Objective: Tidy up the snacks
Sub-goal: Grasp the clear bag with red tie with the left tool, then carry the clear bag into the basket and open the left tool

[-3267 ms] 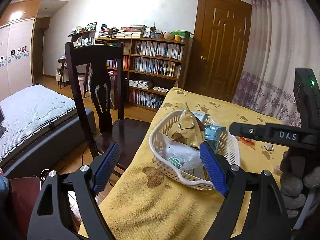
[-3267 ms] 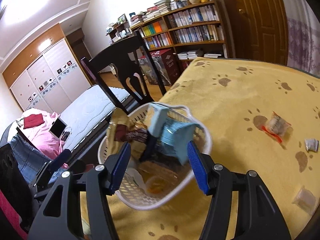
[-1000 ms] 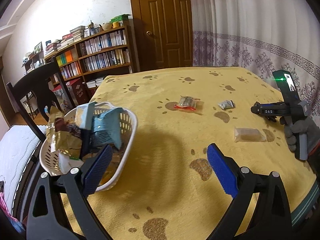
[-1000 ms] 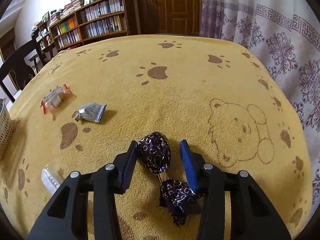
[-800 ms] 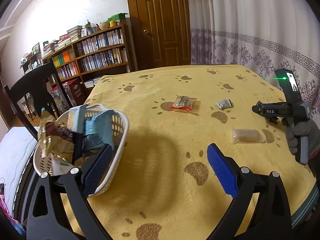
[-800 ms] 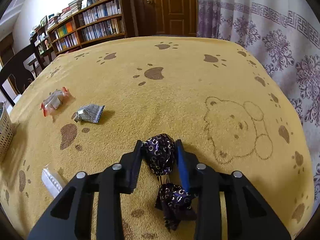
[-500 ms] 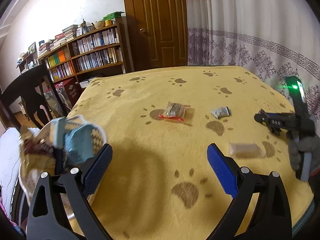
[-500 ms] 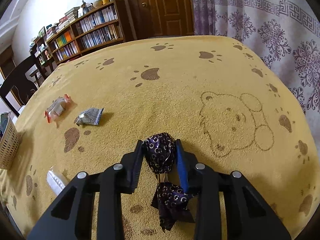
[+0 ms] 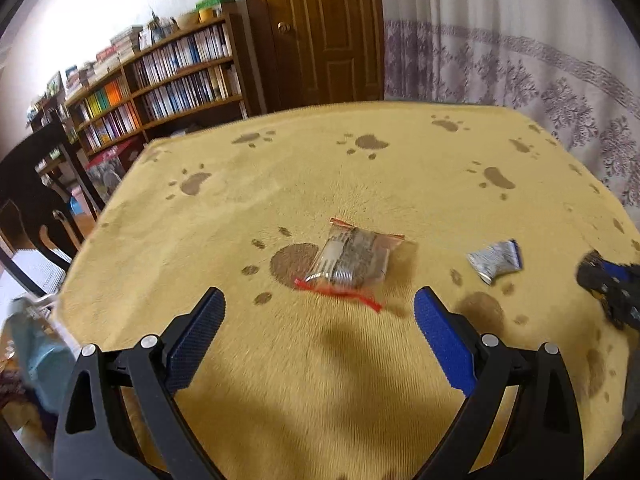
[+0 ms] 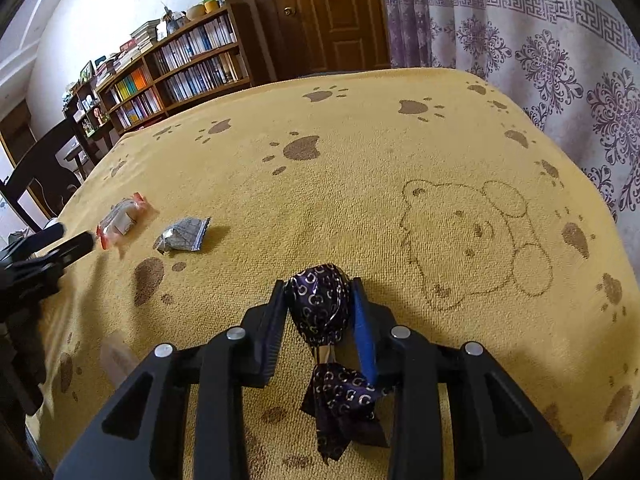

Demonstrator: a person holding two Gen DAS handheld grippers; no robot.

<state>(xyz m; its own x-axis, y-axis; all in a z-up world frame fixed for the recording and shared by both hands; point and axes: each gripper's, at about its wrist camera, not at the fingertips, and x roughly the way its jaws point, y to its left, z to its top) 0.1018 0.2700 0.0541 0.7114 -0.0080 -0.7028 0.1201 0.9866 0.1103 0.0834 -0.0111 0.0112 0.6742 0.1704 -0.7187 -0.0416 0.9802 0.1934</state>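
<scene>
Right hand-held gripper (image 10: 318, 304) clamps a round purple foil-wrapped candy (image 10: 320, 304); left hand-held gripper (image 9: 318, 312) gapes.

- The tablecloth (image 10: 360, 184) is coloured yellow, with brown paw prints and a brown bear outline printed on it.
- The wrapped candy (image 10: 320, 304) is covered in dark purple foil with a silver ring pattern.
- The clear packet (image 9: 350, 258) is edged in red.
- The small wrapper (image 9: 496, 260) is coloured silver and blue.
- The curtain (image 10: 560, 40) is patterned white with purple ornaments.
- Blue pads (image 9: 444, 340) are seen on black gripper arms.
</scene>
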